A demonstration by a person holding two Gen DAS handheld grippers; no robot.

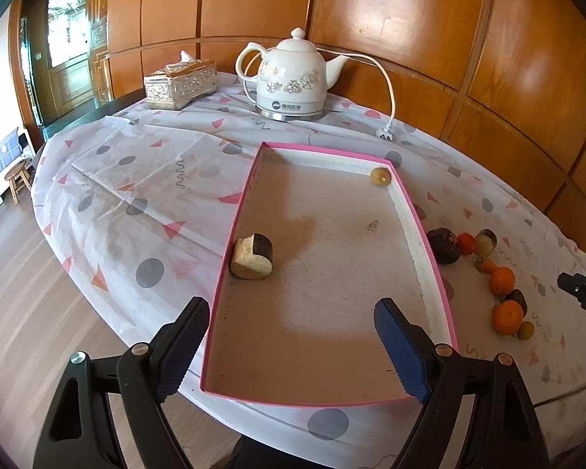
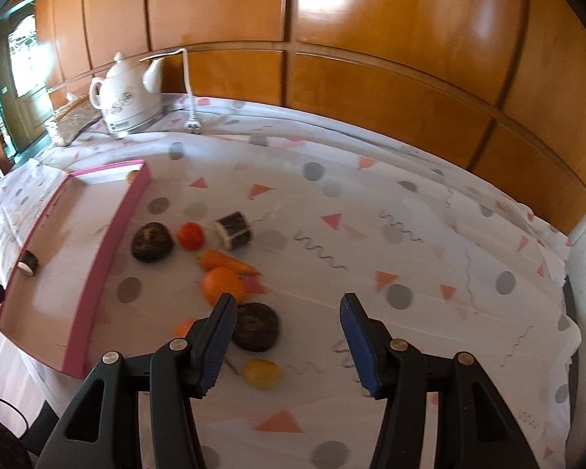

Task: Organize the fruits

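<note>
Pink tray lies left of the fruit cluster; right tool, spread and empty, is nearer than the spread left tool.

Pink tray holds two pieces; fruits clustered beside it.

Daylit room, strong fisheye distortion

Glare is seen on the glossy wood panels; daylight is admitted through the door at left. Straight edges are bowed, corners vignetted black. The right wrist view is softened by blur.
</note>
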